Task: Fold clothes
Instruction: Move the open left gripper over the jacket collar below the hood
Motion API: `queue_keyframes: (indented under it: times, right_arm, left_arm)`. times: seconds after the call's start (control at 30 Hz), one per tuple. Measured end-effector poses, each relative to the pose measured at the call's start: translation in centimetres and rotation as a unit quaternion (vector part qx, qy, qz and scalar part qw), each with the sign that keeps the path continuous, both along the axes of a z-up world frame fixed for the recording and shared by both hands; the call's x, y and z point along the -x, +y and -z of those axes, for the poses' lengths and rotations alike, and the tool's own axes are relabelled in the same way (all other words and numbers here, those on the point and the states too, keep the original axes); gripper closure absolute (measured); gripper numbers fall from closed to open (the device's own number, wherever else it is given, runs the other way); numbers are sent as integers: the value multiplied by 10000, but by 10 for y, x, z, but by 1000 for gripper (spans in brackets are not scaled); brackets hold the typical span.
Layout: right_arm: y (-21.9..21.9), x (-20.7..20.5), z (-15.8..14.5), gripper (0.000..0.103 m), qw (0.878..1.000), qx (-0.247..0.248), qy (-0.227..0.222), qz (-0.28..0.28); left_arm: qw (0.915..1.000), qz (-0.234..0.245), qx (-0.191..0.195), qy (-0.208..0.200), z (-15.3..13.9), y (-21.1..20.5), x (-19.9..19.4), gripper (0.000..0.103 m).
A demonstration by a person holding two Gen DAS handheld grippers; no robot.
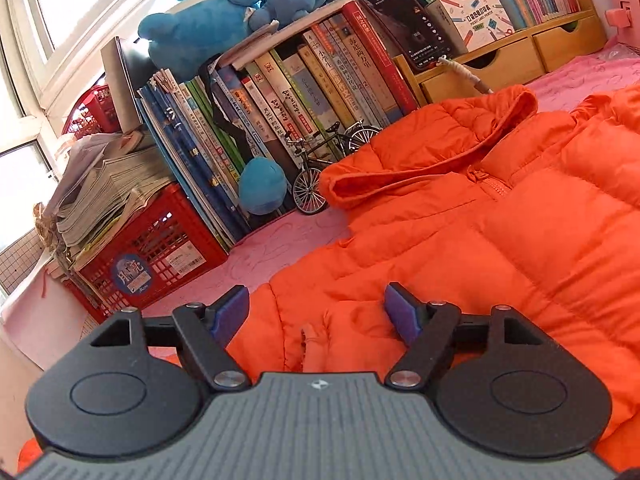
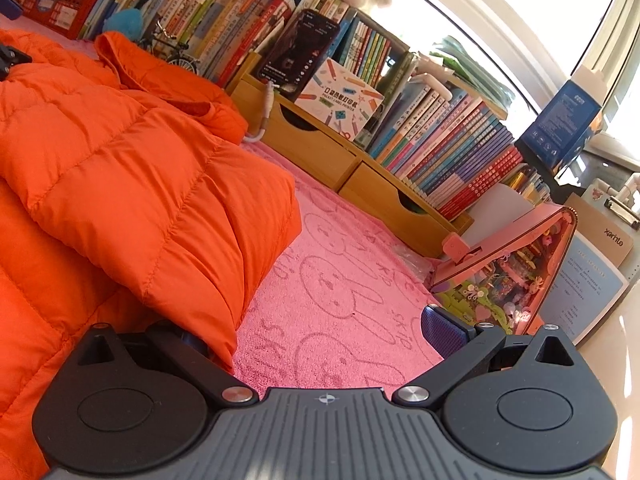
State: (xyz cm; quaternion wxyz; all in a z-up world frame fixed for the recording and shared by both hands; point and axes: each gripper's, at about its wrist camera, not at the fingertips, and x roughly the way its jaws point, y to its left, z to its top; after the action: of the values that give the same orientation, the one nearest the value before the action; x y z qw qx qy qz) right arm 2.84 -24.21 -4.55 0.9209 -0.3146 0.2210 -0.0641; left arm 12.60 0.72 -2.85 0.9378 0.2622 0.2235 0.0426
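Orange jacket (image 1: 460, 220) puffs up between my spread left gripper (image 1: 316, 312) fingers, lying zipped on the pink towel (image 2: 340, 280). My right gripper (image 2: 316, 332) gapes wide too, one finger tucked under the jacket's folded sleeve (image 2: 168, 208).

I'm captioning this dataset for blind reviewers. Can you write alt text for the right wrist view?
The open right gripper hovers low over a pink rabbit-print towel, its left finger hidden under the edge of a puffy orange quilted jacket filling the left half. Behind stand a wooden drawer shelf packed with books and a propped black phone.
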Motion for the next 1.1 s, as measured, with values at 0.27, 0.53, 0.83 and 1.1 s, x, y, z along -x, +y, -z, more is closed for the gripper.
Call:
queue_keyframes:
  times: [0.27, 0.53, 0.83, 1.1]
  right_arm:
    - [34, 83, -57, 0, 9795, 971, -489, -1696]
    - [131, 17, -55, 0, 9674, 857, -1283, -2006]
    - [165, -75, -13, 0, 9863, 269, -484, -1556]
    - [92, -96, 3, 1, 9963, 513, -512, -468]
  left_arm:
    - [9980, 49, 566, 295, -2, 16, -8, 27]
    - [9964, -36, 768, 367, -3, 22, -10, 20]
    - [9967, -130, 690, 414, -1, 22, -13, 15]
    - [9976, -13, 553, 415, 0, 18, -12, 15]
